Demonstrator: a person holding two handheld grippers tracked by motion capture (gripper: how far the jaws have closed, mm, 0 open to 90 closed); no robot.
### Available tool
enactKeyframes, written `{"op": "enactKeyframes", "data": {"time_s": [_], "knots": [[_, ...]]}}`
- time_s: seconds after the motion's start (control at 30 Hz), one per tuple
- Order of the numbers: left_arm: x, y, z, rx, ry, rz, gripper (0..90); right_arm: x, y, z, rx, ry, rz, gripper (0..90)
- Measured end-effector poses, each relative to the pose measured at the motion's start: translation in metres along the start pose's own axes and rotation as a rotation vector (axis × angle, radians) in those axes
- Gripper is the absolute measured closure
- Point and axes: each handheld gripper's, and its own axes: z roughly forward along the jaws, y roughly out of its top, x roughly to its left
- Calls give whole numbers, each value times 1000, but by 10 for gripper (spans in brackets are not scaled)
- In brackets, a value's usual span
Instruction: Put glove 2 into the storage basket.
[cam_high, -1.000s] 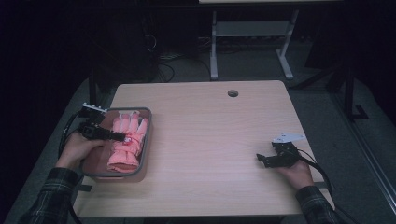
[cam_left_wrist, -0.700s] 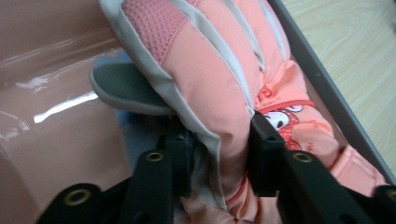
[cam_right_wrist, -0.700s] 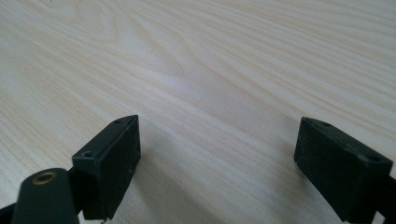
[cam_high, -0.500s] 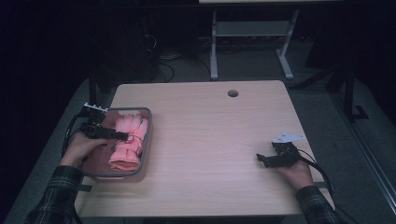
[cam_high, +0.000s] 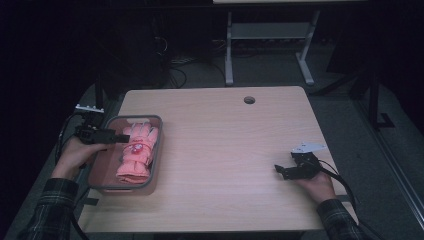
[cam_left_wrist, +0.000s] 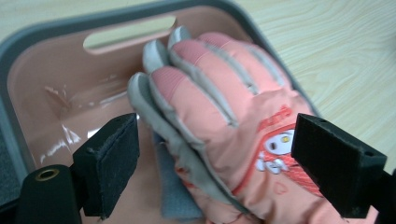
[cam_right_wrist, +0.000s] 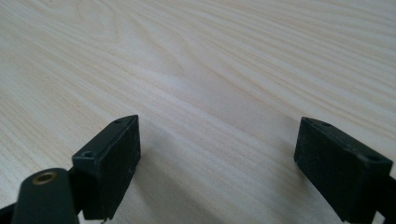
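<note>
The left gripper's (cam_left_wrist: 219, 168) fingers (cam_left_wrist: 112, 163) stand spread wide, having just been opening; the pink glove (cam_left_wrist: 233, 116) lies between them, but the pads do not press on it. From the high view the left gripper (cam_high: 120, 136) hangs over the near-left part of the surface, above the tray (cam_high: 100, 186), with the glove (cam_high: 137, 155) lying inside it, fingertips toward the far edge and cuff toward the near edge. The tray (cam_left_wrist: 56, 32), pink with a grey rim and a slot handle, sits close to the left edge of the surface (cam_high: 225, 150).

The glove looks padded and soft, light, and likely to fold or sag when lifted; its quilted shell may be a little slippery. A pinch across the bunched fingers or the thicker cuff seems the surest hold. A small cartoon face patch sits on the back of the glove, with short stitched lettering above it that is too blurred to read, possibly a brand.

The right gripper (cam_high: 282, 170) rests near the right edge, its fingers (cam_right_wrist: 109, 161) spread apart over bare wood, holding nothing.
</note>
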Motion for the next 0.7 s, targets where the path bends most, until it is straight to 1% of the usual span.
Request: {"op": "enactKeyframes", "data": {"time_s": [0.13, 0.2, 0.37, 0.53, 0.57, 0.7], "knots": [[-10, 5, -5, -26, -7, 23, 149, 0, 0, 0, 1, 0, 2, 144], [-15, 7, -6, -33, -14, 41, 149, 0, 0, 0, 0, 0, 0, 144], [-36, 14, -2, -53, -24, 116, 150, 0, 0, 0, 0, 0, 1, 144], [-55, 20, 1, -73, -29, 170, 150, 0, 0, 0, 0, 0, 0, 144], [-58, 21, 1, -78, -34, 173, 150, 0, 0, 0, 0, 0, 0, 144], [-76, 27, 6, -97, -39, 225, 150, 0, 0, 0, 0, 1, 0, 144]]}}
